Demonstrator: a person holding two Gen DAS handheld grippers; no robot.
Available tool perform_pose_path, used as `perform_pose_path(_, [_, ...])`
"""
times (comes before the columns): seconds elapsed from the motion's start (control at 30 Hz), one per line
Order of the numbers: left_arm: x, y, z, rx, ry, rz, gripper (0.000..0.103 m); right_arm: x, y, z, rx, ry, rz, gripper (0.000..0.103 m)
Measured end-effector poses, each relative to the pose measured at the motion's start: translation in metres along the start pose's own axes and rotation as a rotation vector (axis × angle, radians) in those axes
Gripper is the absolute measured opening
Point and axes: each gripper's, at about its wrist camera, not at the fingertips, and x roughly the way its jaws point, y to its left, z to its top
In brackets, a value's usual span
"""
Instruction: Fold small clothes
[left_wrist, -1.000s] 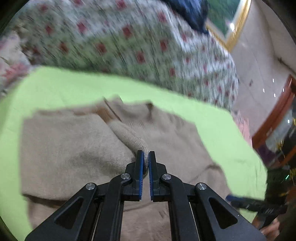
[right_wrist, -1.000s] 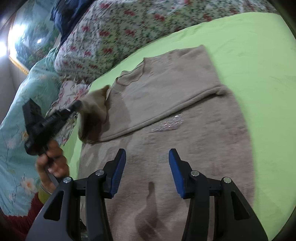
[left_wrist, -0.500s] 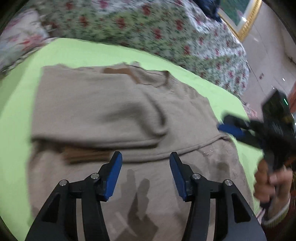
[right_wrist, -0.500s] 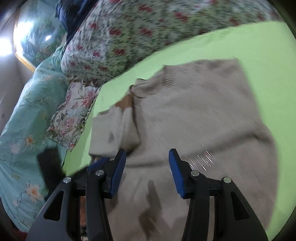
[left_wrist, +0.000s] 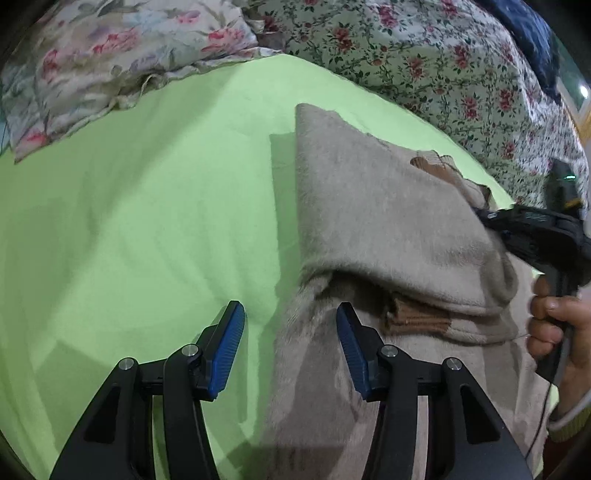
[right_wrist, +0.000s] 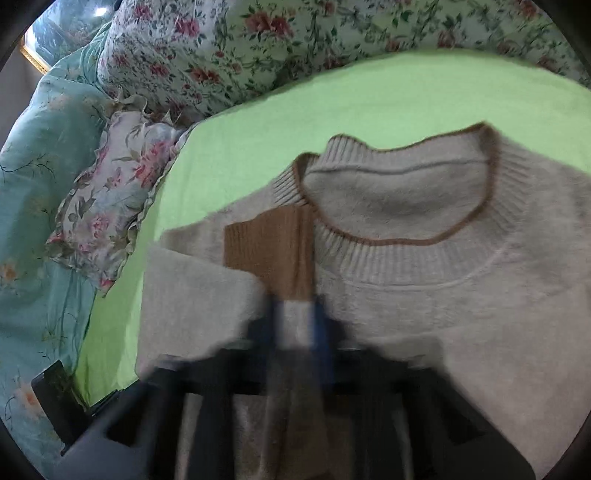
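Note:
A beige sweater with a brown-trimmed collar lies on the green sheet, one sleeve folded across its chest. My left gripper is open and hovers low over the sweater's left edge, with cloth below it but nothing pinched. My right gripper is motion-blurred. Its jaws are closing, with the sleeve pinched between the pads just behind the brown cuff, near the collar. In the left wrist view the right gripper rests on the folded sleeve, held by a hand.
Floral pillows and a flowered quilt bank up along the far side of the bed. A small frilled pillow and a teal duvet lie to the left. Bare green sheet stretches left of and beyond the sweater.
My left gripper let go of the sleeve, opened and swung left and down to the sweater's edge. My right gripper moved up toward the collar and closed on the brown-cuffed sleeve.

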Motion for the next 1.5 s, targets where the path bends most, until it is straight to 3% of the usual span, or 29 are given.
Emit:
perform_pose_path(0.1, [0.005, -0.005, 0.008, -0.005, -0.007, 0.001, 0.052, -0.045, -0.002, -0.008, 0.017, -0.133, 0.027, 0.008])
perform_pose_path(0.23, [0.011, -0.009, 0.013, -0.023, -0.023, 0.013, 0.052, -0.129, -0.027, -0.044, 0.088, -0.361, -0.023, 0.008])
perform_pose_path(0.3, [0.013, -0.011, 0.015, -0.035, -0.029, 0.013, 0.053, -0.15, -0.054, -0.07, 0.162, -0.405, -0.072, 0.008])
perform_pose_path(0.37, [0.013, -0.012, 0.015, -0.037, -0.031, 0.017, 0.056, -0.149, -0.076, -0.087, 0.214, -0.382, -0.093, 0.008])
perform_pose_path(0.47, [0.016, -0.016, 0.018, -0.033, -0.036, 0.019, 0.056, -0.127, -0.107, -0.109, 0.328, -0.264, -0.087, 0.008])
perform_pose_path(0.57, [0.014, -0.006, 0.018, -0.077, -0.043, -0.029, 0.055, -0.125, -0.119, -0.119, 0.396, -0.255, -0.079, 0.013])
perform_pose_path(0.63, [0.013, 0.003, 0.019, -0.12, -0.047, -0.067, 0.055, -0.132, -0.12, -0.12, 0.405, -0.285, -0.074, 0.031])
perform_pose_path(0.7, [0.012, 0.009, 0.017, -0.147, -0.053, -0.096, 0.055, -0.136, -0.122, -0.117, 0.412, -0.304, -0.066, 0.039])
perform_pose_path(0.77, [0.012, 0.012, 0.016, -0.164, -0.059, -0.112, 0.055, -0.132, -0.125, -0.112, 0.422, -0.296, -0.062, 0.039])
perform_pose_path(0.8, [0.012, 0.014, 0.016, -0.17, -0.061, -0.118, 0.055, -0.131, -0.128, -0.109, 0.419, -0.287, -0.055, 0.028])
perform_pose_path(0.83, [0.013, 0.015, 0.016, -0.179, -0.063, -0.126, 0.054, -0.129, -0.127, -0.106, 0.408, -0.273, -0.057, 0.009])
perform_pose_path(0.97, [0.014, 0.023, 0.017, -0.225, -0.07, -0.177, 0.054, -0.156, -0.11, -0.102, 0.308, -0.389, -0.064, 0.009])
perform_pose_path(1.07, [0.014, 0.024, 0.016, -0.23, -0.069, -0.18, 0.053, -0.139, -0.118, -0.103, 0.33, -0.26, -0.184, 0.015])
perform_pose_path(1.13, [0.014, 0.023, 0.016, -0.228, -0.068, -0.179, 0.053, -0.133, -0.134, -0.113, 0.394, -0.212, -0.204, 0.017])
perform_pose_path(1.37, [0.001, 0.02, 0.012, -0.204, -0.021, -0.169, 0.052, -0.185, -0.129, -0.149, 0.385, -0.276, -0.227, 0.027])
perform_pose_path(1.5, [-0.021, 0.022, -0.008, -0.187, 0.013, -0.217, 0.055, -0.222, -0.12, -0.179, 0.334, -0.284, -0.217, 0.04])
